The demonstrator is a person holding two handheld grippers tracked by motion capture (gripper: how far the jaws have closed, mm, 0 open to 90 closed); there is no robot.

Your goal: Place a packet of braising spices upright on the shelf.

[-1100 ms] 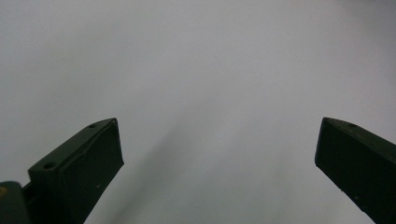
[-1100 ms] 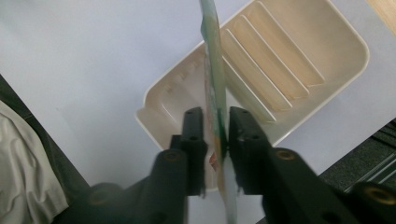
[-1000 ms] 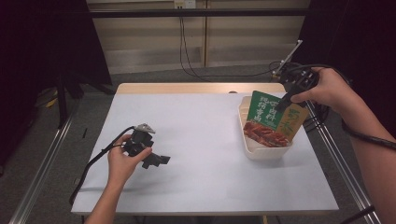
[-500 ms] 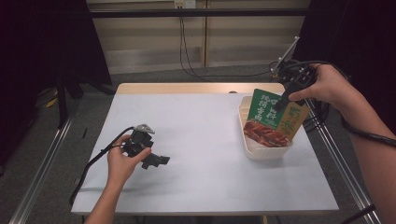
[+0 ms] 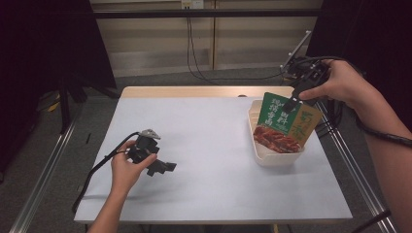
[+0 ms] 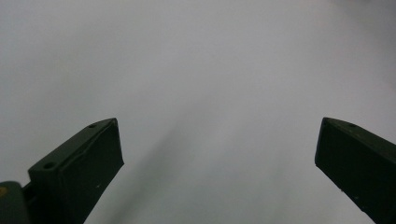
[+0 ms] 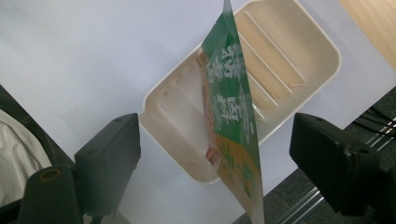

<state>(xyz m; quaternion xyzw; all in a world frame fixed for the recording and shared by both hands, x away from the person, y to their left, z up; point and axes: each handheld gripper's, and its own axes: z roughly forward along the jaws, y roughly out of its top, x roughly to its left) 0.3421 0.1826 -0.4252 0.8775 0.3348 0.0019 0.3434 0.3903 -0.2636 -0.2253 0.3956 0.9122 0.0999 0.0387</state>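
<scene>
High view: a white table (image 5: 209, 145) carries a cream tray (image 5: 272, 155) near its right edge. A green packet (image 5: 284, 124) stands upright in the tray, leaning toward the right wall. The right gripper (image 5: 293, 103) sits at the packet's top edge, held from above by the right hand (image 5: 335, 82). The left gripper (image 5: 163, 167) rests low on the table's left part, well apart from the tray, in the left hand (image 5: 126, 167).

Left gripper view: both jaws are spread wide over bare table, with nothing between them.

Right gripper view: the jaws are wide apart, one on each side of the packet (image 7: 231, 116), which stands edge-on between them without touching either. The tray (image 7: 299, 46) lies below, its ribbed floor bare on the far side of the packet.

Judgement: the step in hand appears to be either a release or a fresh grip at the packet's top; the frames do not settle which. If releasing, lift straight up along the packet's plane so neither jaw brushes it, since it looks light and apt to topple. If gripping, centre the top edge between the jaws and close squarely on the flat faces, not the fold. The left gripper could steady the tray if it shifts.
</scene>
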